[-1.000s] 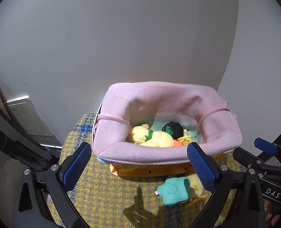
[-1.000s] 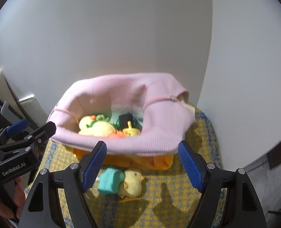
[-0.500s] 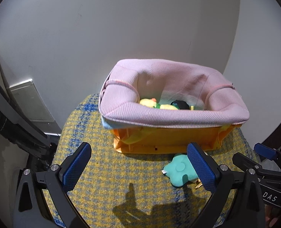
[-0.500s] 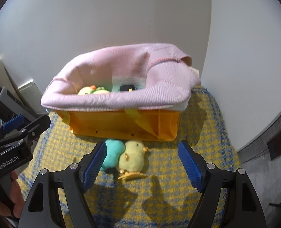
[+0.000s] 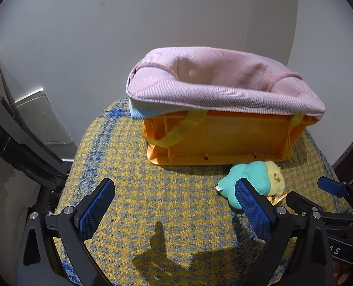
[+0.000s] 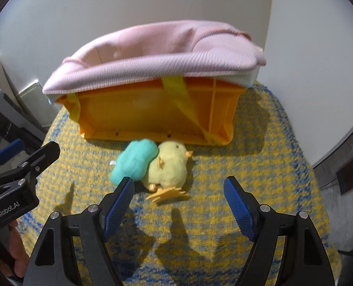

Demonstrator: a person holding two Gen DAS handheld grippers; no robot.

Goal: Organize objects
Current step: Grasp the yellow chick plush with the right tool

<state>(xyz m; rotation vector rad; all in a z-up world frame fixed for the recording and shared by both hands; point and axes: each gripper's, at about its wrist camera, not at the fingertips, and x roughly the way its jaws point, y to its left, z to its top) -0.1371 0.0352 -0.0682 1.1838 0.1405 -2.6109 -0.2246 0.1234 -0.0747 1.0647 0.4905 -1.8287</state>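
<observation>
Presently, yellow chick plush lies just ahead of right gripper, nearer than left gripper; both grippers gape empty.

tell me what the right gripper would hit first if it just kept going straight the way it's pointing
Most likely the yellow chick plush, which lies just ahead between the open fingers of the right gripper, beside the teal plush. Behind them stands the orange bin. Depth is hard to judge.
</observation>
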